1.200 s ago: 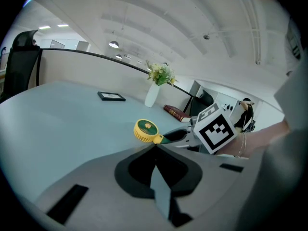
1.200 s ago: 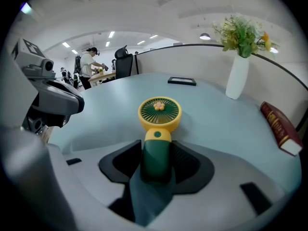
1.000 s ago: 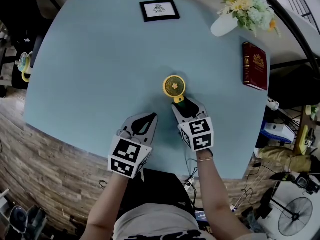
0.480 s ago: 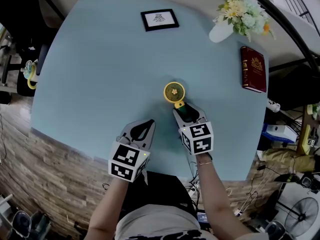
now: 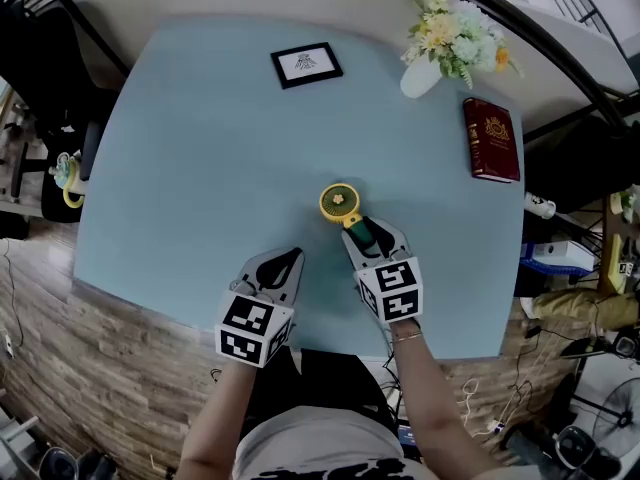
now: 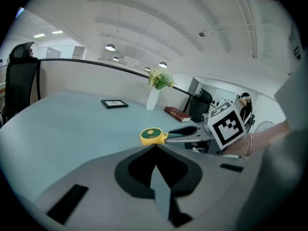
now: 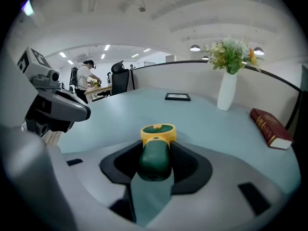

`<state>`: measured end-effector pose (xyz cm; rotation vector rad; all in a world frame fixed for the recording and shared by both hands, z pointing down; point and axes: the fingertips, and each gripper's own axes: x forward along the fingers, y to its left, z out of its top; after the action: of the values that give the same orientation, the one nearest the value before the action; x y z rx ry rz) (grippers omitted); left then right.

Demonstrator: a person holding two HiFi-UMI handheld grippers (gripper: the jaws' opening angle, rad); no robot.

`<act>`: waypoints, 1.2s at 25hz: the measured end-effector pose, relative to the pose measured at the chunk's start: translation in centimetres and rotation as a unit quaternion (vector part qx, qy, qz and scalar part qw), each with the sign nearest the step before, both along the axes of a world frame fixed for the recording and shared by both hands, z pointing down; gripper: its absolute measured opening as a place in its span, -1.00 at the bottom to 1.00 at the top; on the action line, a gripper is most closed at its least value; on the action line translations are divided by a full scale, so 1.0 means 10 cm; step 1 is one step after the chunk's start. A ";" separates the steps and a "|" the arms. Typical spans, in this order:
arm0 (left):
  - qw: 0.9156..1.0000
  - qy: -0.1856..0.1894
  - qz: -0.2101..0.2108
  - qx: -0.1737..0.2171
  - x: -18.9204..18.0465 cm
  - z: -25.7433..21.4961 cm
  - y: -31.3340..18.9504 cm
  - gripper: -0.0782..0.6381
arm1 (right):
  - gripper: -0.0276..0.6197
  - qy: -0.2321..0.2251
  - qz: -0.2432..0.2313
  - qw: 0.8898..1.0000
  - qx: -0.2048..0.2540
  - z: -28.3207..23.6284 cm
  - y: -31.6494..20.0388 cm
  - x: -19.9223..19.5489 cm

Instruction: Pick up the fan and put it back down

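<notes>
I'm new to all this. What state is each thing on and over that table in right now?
fan: gripped by its green handle, head facing up, seemingly just off the table.
right gripper: shut on the fan's handle.
left gripper: shut, empty.
book: closed, lying flat.
picture frame: lying flat, face up.
vase: upright, holding flowers.

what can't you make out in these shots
Handle of the fan: in the head view, mostly covered by the right gripper.
Print in the frame: too small in every view.
Title on the book: too small in every view.
</notes>
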<state>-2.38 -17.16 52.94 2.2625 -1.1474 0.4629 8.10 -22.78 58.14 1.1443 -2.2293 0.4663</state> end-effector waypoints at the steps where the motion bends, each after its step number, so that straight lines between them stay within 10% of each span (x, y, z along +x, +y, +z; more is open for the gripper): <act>1: 1.000 0.000 0.003 0.003 -0.01 -0.03 -0.01 -0.75 | -0.36 -0.002 0.003 1.000 0.005 -0.04 0.00 -0.01; 30: 0.992 0.016 0.045 0.116 0.09 -1.02 -0.27 -0.75 | -0.36 -0.050 0.031 0.980 0.190 -1.76 -0.10 -0.06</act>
<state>-1.48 -19.83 42.74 2.5203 -1.1366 0.3404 7.51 -23.73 40.50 1.4110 -2.4434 0.1235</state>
